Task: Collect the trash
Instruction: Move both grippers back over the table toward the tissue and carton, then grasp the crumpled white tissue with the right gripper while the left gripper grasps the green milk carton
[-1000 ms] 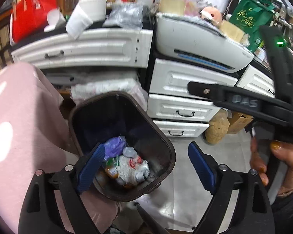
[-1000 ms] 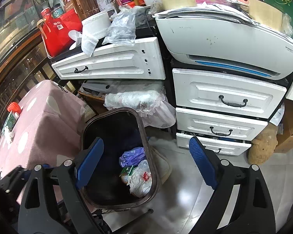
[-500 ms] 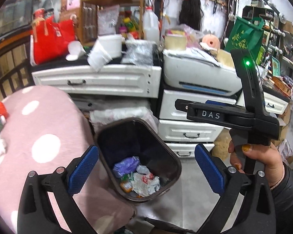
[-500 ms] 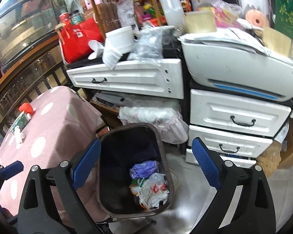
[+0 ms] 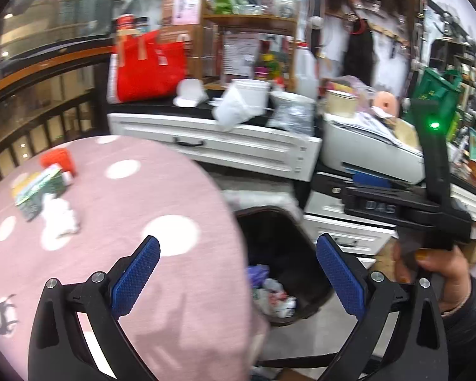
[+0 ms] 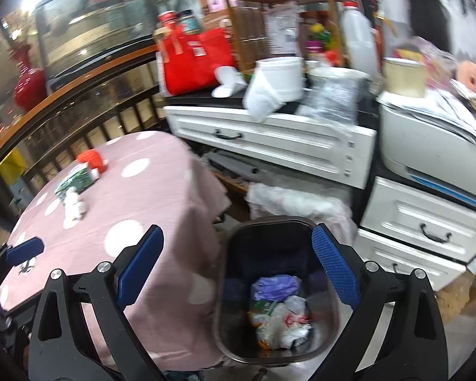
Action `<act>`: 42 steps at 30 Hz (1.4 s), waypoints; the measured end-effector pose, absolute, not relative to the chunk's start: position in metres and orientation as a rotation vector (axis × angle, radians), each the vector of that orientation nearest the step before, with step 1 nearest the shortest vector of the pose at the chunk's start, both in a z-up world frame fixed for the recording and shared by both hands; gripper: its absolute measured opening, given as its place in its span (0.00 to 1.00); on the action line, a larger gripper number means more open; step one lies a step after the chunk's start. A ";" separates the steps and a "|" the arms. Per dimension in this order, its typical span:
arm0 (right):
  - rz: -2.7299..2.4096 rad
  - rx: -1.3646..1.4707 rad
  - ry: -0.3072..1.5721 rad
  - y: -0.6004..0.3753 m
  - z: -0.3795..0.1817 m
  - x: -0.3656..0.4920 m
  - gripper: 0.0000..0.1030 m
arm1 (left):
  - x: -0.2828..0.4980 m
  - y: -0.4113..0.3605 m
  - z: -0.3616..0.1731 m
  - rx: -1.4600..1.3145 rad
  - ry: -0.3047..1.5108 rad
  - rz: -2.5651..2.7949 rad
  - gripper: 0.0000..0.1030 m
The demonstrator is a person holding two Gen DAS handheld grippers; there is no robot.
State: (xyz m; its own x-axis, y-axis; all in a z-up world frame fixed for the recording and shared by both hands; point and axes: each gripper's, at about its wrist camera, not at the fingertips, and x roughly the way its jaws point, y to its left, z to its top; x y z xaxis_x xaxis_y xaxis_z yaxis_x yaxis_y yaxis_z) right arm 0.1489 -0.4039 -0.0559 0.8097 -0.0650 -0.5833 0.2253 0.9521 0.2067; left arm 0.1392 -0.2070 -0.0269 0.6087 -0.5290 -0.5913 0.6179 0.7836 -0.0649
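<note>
A dark trash bin point(image 6: 234, 254) stands on the floor beside a table with a pink polka-dot cloth point(image 6: 149, 203). Crumpled wrappers and a purple bag point(image 6: 276, 287) lie inside it. On the table lie a green packet point(image 5: 39, 187), a crumpled white tissue point(image 5: 58, 216) and a red object point(image 5: 58, 158). My left gripper point(image 5: 238, 276) is open and empty above the table's near edge. My right gripper point(image 6: 238, 266) is open and empty above the bin; the left wrist view shows it point(image 5: 396, 203) from the side.
White drawer units point(image 6: 269, 139) and a printer point(image 6: 428, 146) stand behind the bin, with cups, a red bag point(image 6: 196, 60) and clutter on top. A dark railing point(image 6: 79, 108) runs behind the table. A white plastic bag point(image 6: 295, 200) lies under the drawers.
Both grippers have lifted and swung left, away from the bin. The pink table with its trash has come into view. Both stay open and empty.
</note>
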 end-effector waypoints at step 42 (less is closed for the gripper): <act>0.419 -0.115 0.920 -0.119 -0.096 0.385 0.66 | 0.284 0.045 -0.062 0.051 0.813 -0.239 0.94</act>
